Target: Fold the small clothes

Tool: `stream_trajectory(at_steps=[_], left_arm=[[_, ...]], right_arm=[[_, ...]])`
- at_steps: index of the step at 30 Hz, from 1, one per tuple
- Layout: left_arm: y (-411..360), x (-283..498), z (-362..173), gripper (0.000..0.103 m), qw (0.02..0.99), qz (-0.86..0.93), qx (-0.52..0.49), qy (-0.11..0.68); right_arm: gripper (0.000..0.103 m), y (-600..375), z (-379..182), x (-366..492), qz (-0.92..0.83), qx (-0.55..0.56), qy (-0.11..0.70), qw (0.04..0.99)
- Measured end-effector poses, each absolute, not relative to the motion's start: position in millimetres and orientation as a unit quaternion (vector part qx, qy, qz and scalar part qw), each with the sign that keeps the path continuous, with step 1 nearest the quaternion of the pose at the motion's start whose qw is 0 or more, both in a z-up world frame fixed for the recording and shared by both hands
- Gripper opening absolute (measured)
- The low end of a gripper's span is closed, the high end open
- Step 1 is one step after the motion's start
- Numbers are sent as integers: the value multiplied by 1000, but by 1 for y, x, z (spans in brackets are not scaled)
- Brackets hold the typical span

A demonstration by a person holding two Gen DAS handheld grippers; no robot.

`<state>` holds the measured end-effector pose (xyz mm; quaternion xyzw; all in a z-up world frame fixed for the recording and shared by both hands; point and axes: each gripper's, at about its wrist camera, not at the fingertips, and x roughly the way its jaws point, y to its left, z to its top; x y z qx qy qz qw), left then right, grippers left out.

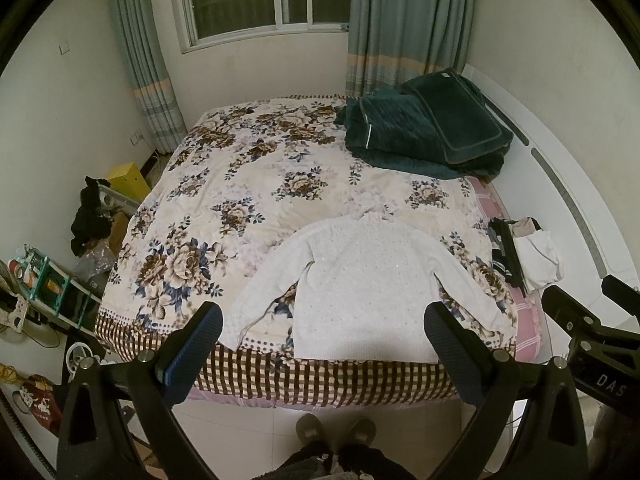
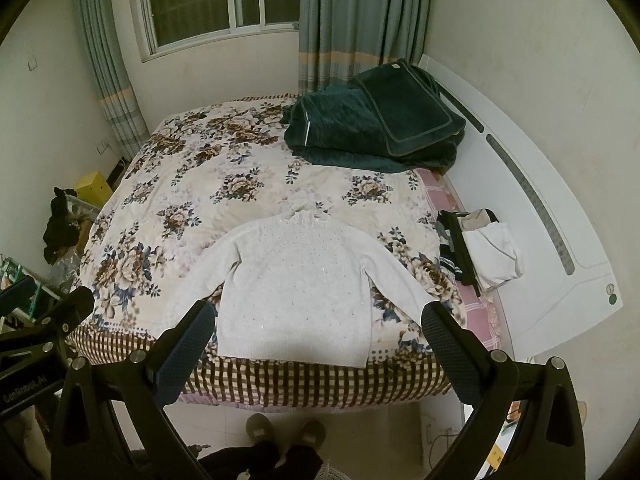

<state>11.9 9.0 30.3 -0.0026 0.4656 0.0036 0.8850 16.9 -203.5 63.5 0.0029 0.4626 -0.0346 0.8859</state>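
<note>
Only R view shows headboard [image 2: 560,216] end.

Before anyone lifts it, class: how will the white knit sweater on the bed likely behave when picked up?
The white knit sweater lies flat with sleeves spread, so it is probably floppy and would sag. Its knit looks soft, likely light and unbreakable. On the floral quilt it would probably bunch rather than slide.

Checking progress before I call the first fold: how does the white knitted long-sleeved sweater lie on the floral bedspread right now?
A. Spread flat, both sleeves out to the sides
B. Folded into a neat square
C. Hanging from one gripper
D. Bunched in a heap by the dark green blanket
A: the white knitted long-sleeved sweater lies flat on the floral bedspread with both sleeves angled outward, and both the left gripper and right gripper are open and empty.
</note>
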Motion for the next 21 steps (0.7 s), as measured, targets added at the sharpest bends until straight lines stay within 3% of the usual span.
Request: stream_trajectory(at_steps=[21], left_arm=[[2,17,35,103,885,2,-3,466]], right_arm=[[103,-203,63,13,-35,5,462,886]])
